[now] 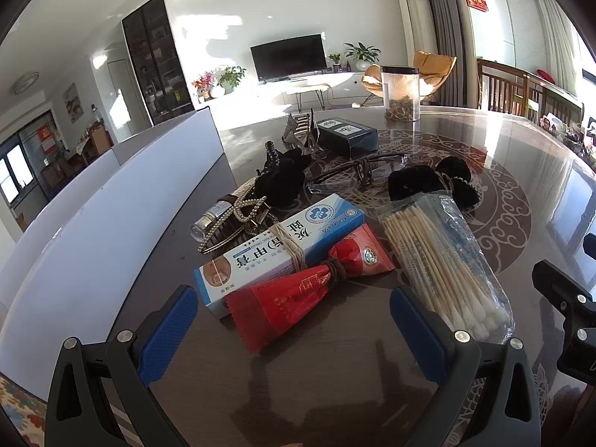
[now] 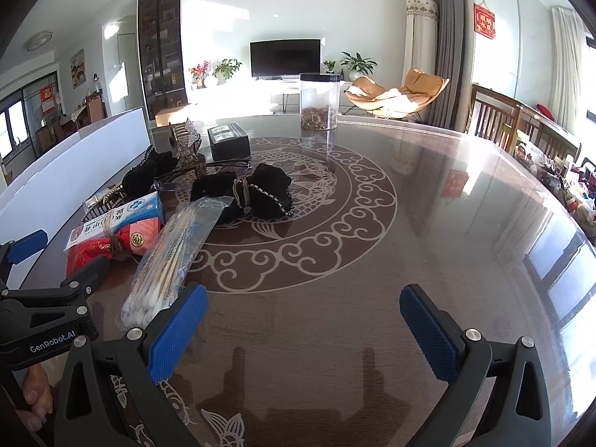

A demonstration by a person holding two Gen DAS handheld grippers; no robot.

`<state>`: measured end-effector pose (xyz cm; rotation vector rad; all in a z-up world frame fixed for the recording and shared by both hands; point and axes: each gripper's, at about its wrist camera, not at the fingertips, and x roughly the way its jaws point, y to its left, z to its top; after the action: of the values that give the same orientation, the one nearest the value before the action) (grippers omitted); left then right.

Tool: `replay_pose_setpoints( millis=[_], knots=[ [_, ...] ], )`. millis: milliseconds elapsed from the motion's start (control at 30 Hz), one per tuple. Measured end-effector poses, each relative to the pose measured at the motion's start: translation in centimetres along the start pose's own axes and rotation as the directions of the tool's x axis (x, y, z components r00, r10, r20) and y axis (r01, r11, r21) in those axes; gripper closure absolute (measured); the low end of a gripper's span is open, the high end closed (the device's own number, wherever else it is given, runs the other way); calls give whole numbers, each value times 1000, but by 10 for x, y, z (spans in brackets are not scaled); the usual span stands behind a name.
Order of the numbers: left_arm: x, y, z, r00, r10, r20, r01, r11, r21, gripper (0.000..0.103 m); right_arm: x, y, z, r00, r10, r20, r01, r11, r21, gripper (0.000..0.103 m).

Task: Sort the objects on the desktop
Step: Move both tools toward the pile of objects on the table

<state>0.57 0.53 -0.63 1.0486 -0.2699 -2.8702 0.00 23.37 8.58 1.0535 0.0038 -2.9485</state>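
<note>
I see both tongs fully open, holding nothing. The red crimped foil sachet (image 1: 309,290) lies dead ahead of my left gripper (image 1: 294,331), long axis slanting lower-left to upper-right (right gripper (image 2: 303,331) faces bare table); left is nearer.

The left wrist camera is looking forward and downward between its own blue pads (image 1: 171,331), sitting close over the clutter at the white bin's (image 1: 111,223) side of the round table (image 1: 521,156). The right wrist camera is facing the same way from just beside it, over bare tabletop. Both views are sharing the bag of cotton swabs (image 1: 447,260) (image 2: 171,257), the red packet (image 1: 298,294), the clear jar (image 2: 320,100) and the television (image 2: 285,57) beyond.
</note>
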Motion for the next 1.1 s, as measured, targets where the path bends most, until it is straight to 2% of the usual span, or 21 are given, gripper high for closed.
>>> replay_pose_setpoints(
  millis=[200,333,567,733,833,967,1100],
  knots=[
    [5,-4,1,999,28,-22,-28,1000,13,0,2,-7,0,1000,15,-9,-14,999,41,0],
    [8,1,2,999,26,-41,-27,1000,-14,0,1,-8,0,999,36,-4,-36,998,51,0],
    [1,15,1,1000,19,1,-19,995,-93,0,-7,-9,-2,997,62,48,-65,996,53,0],
    [4,25,1,1000,1,-8,-2,988,-153,0,-3,-7,1,999,22,23,-23,999,44,0],
    [3,23,1,999,-43,1,43,991,-129,0,-3,-9,0,1000,-4,22,3,999,54,0],
    [6,17,1,999,-50,-13,48,994,-102,0,-9,-14,-2,997,-57,53,52,994,97,0],
    [4,18,1,998,-65,-8,64,992,-110,0,9,-13,2,995,-87,-47,91,991,94,0]
  ],
)
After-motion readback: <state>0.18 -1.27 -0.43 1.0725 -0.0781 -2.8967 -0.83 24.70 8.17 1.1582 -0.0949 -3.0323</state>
